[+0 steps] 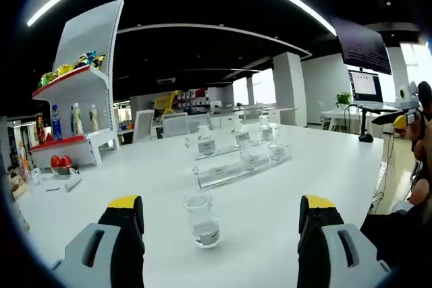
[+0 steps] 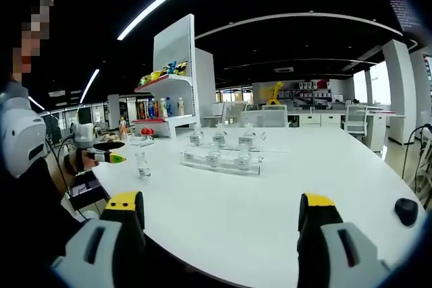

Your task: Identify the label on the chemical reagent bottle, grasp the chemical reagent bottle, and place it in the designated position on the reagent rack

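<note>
1. Yellow-tipped and spread wide, the left gripper (image 1: 221, 210) fills the bottom of the left gripper view, its fingers (image 1: 125, 215) apart with nothing pinched between them.
2. Same story at the bottom of the right gripper view: the right gripper (image 2: 221, 208) stands open, fingers (image 2: 317, 214) well apart and holding nothing.
3. Beneath it all runs the big white table (image 1: 324, 166), spreading across the lower half of both views (image 2: 317, 166).
4. Over at the upper left of the left gripper view, a white shelf unit (image 1: 84, 85) rises with red-edged shelves carrying snack bags and drink bottles; it sits left of centre in the right gripper view (image 2: 177, 79).
5. Centre frame in the left gripper view, the clear tiered reagent rack (image 1: 239, 160) holds several small labelled bottles; in the right gripper view it lies mid-table (image 2: 223, 156).
6. And there is the chemical reagent bottle (image 1: 202, 220), a clear glass one standing upright on the table, low centre in the left gripper view, between the two left fingers but touching neither, nearer than the rack. In the right gripper view it stands at left centre (image 2: 142, 165), just beside the incoming left gripper (image 2: 108, 157).
</note>
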### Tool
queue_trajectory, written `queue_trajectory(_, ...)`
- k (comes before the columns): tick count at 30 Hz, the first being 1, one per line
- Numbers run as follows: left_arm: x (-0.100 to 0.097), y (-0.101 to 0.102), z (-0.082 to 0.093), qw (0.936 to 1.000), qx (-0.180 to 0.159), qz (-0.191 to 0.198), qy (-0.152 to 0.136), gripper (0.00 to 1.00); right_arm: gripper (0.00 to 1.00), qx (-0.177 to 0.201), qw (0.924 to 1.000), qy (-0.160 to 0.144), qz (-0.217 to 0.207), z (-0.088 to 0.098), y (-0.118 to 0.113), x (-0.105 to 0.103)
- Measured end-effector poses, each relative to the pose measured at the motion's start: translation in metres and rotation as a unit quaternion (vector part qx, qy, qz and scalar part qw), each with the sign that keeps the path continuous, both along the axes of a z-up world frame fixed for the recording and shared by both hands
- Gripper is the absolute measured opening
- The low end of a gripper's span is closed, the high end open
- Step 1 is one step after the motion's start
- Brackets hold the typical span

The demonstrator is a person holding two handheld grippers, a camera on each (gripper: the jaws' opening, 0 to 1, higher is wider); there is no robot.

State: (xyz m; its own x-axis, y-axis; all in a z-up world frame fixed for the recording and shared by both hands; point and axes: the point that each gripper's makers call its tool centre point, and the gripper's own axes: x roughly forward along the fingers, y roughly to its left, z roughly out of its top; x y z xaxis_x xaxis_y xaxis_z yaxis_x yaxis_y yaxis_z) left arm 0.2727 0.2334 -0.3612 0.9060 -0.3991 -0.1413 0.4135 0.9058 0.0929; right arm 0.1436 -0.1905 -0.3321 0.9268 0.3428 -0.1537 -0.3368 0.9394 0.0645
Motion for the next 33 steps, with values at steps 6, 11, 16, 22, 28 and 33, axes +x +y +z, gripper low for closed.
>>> queue_trajectory(6, 0.019, 0.001, -0.015, 0.9999, -0.015, -0.001, -0.003, 0.95, 0.91, 0.002, 1.0, 0.0, -0.001, 0.0, -0.002, 0.0)
queue_trajectory(11, 0.034, -0.004, -0.024, 0.9997, -0.022, -0.005, -0.01, 0.94, 0.91, 0.004, 1.0, -0.003, 0.0, 0.001, -0.001, 0.0)
queue_trajectory(16, 0.042, -0.005, -0.033, 0.9997, -0.022, -0.007, -0.004, 0.9, 0.91, 0.004, 1.0, -0.004, -0.003, 0.003, -0.003, 0.0)
queue_trajectory(22, 0.047, -0.005, -0.041, 0.9997, -0.024, -0.008, -0.002, 0.87, 0.91, 0.002, 1.0, -0.004, -0.004, 0.004, -0.003, 0.0)
queue_trajectory(28, 0.051, -0.006, -0.045, 0.9996, -0.026, -0.007, -0.003, 0.69, 0.91, 0.0, 1.0, -0.004, -0.002, 0.004, -0.002, 0.0)
queue_trajectory(33, 0.053, -0.006, -0.049, 0.9999, -0.01, -0.003, -0.008, 0.59, 0.92, 0.004, 1.0, -0.007, 0.002, 0.007, -0.001, -0.002)
